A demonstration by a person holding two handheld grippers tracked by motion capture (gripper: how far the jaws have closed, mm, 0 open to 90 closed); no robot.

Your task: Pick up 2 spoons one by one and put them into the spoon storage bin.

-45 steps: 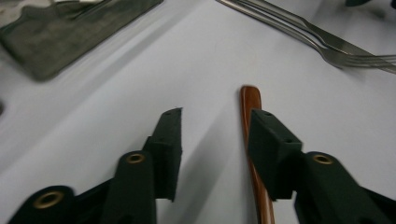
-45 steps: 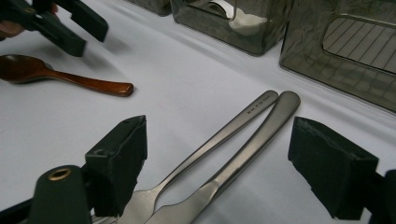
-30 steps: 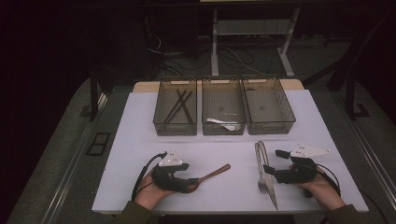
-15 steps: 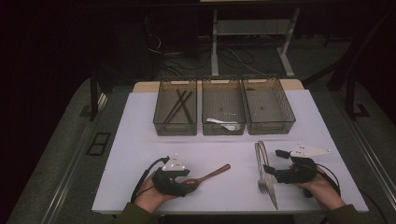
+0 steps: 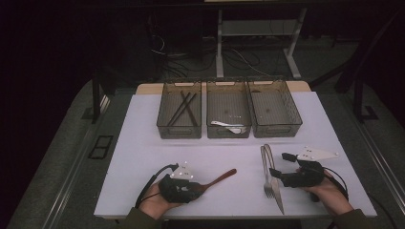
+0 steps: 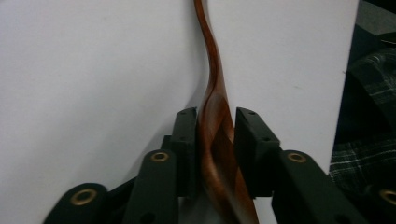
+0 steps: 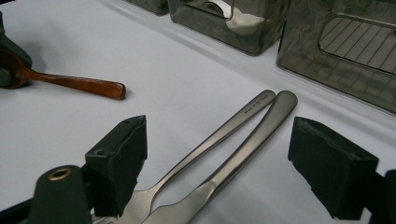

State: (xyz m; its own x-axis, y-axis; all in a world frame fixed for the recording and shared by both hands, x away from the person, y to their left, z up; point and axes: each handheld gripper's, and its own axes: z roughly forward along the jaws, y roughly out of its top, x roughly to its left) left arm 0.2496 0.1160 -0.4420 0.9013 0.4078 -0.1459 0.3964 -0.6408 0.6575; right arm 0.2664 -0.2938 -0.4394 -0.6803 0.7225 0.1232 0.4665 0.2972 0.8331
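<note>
So, going by the middle bin as the anchor for everything:
table: white top (image 5: 143,152), everything sits on it
middle bin: smoky clear tray (image 5: 228,133) at the far side, with a white spoon (image 5: 228,127) lying in its near end
left bin: (image 5: 179,131) touching the middle bin's left wall, dark chopsticks (image 5: 185,109) crossed inside
right bin: (image 5: 276,129) right against the middle bin's other wall, can't make out anything in it
left gripper: (image 5: 197,188) near edge of the table, on the near-left of the middle bin, held in the person's left hand (image 5: 155,202); jaws squeezed on the bowl end of the wooden spoon
right gripper: (image 5: 279,164) on the near-right of the middle bin, in the right hand (image 5: 329,191); jaws wide apart, one either side of the cutlery, touching nothing
wooden spoon: (image 6: 212,88) reddish-brown, flat on the table nearer than the middle bin, handle pointing off toward the right gripper
knife: (image 7: 243,158) steel, nearer than the right bin, just beside the fork
fork: (image 7: 210,137) steel, handle ends touching the knife's, tines toward the person
</note>
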